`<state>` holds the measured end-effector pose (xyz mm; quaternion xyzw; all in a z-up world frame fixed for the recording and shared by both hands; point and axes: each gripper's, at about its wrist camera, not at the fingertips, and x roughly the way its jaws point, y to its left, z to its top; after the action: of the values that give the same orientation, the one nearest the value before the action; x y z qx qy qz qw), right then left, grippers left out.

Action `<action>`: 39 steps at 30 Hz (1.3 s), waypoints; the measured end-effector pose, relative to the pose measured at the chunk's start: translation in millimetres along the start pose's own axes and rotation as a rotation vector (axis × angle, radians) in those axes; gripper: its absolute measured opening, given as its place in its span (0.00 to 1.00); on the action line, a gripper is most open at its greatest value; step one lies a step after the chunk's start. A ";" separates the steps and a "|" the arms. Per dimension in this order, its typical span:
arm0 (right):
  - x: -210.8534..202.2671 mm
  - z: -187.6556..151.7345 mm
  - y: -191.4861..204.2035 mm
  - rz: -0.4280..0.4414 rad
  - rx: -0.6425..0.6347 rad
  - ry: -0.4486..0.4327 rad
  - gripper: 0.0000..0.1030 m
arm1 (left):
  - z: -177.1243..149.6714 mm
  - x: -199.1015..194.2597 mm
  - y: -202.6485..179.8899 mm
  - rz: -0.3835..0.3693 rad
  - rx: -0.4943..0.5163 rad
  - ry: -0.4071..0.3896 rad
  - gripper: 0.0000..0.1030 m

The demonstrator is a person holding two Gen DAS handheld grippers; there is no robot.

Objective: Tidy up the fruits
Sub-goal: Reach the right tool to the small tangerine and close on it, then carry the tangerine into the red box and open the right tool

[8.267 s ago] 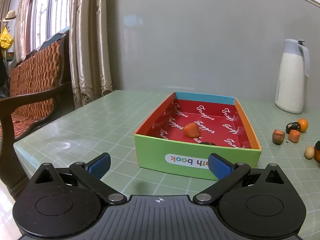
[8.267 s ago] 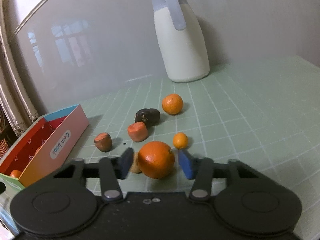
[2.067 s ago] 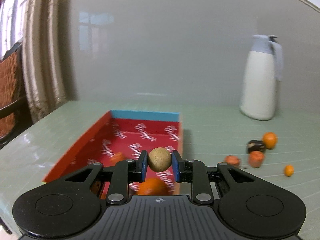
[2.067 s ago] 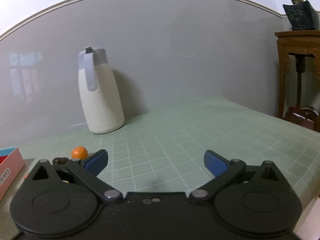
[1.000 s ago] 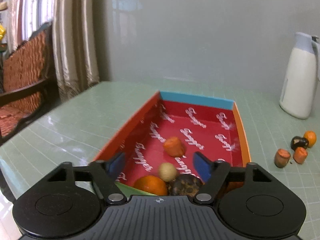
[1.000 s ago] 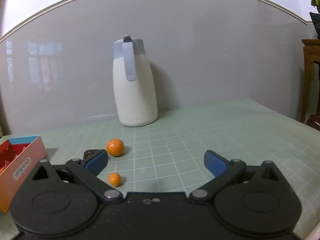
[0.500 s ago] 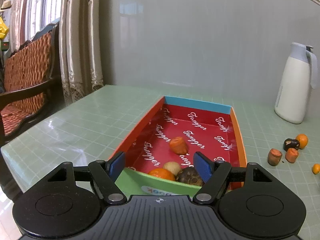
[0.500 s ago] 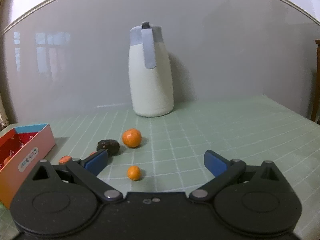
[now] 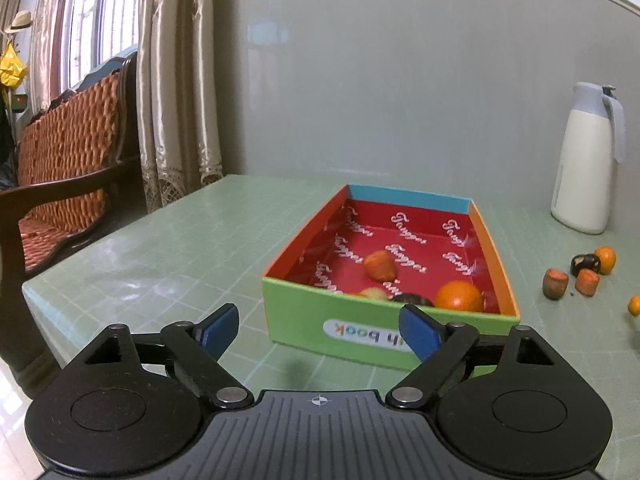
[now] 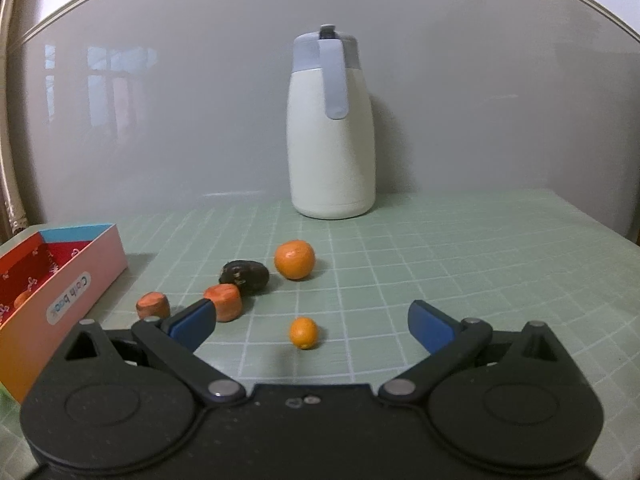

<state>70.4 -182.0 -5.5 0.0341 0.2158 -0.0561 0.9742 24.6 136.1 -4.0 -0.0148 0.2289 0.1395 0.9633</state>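
both grippers are wide open and hold nothing. the left gripper (image 9: 318,330) faces the box (image 9: 384,330), with a big orange (image 9: 458,296) inside. a tiny orange (image 10: 304,333) sits at 12 o'clock from the right gripper (image 10: 310,322) on the surface (image 10: 460,264).

One box (image 9: 400,332), one jug (image 10: 331,128), nine fruits (image 10: 304,333).

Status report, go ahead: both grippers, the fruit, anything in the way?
Left gripper open, empty, facing box. Right gripper open, empty, small orange just ahead. Five fruits on table; path clear.
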 end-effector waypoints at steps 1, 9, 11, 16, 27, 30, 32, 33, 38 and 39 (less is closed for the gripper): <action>1.3 -0.1 2.3 0.005 -0.006 0.004 1.00 | -1.7 -0.2 1.4 0.000 -0.002 0.001 0.85; 11.5 2.7 13.8 0.033 -0.021 0.036 0.96 | -9.7 0.9 16.0 0.028 -0.025 0.009 0.87; 15.6 3.7 15.5 0.030 -0.029 0.055 0.95 | -10.9 1.7 20.2 0.036 -0.032 0.012 0.87; 28.9 5.1 10.3 0.039 -0.005 0.120 0.68 | -13.6 3.7 34.7 0.061 -0.059 0.019 0.88; 55.2 7.4 -7.8 0.044 0.095 0.216 0.49 | -19.0 5.0 60.1 0.109 -0.108 0.028 0.89; 57.6 6.7 -4.2 0.030 0.073 0.214 0.47 | -19.9 6.0 64.8 0.118 -0.123 0.031 0.89; 59.2 5.9 -0.1 0.026 0.051 0.209 0.36 | -20.2 6.8 67.3 0.122 -0.129 0.033 0.89; 58.1 6.2 -0.4 0.030 0.045 0.207 0.33 | -20.2 7.3 67.9 0.124 -0.130 0.032 0.89; 56.5 5.6 -1.7 0.058 0.056 0.206 0.19 | -20.6 8.3 69.1 0.125 -0.138 0.033 0.89; 55.9 5.5 -1.3 0.064 0.054 0.206 0.19 | -20.6 8.5 69.2 0.124 -0.140 0.034 0.89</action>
<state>122.9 -189.0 -24.3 0.0726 0.3119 -0.0270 0.9469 3.8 202.9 -23.8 -0.0705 0.2355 0.2142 0.9454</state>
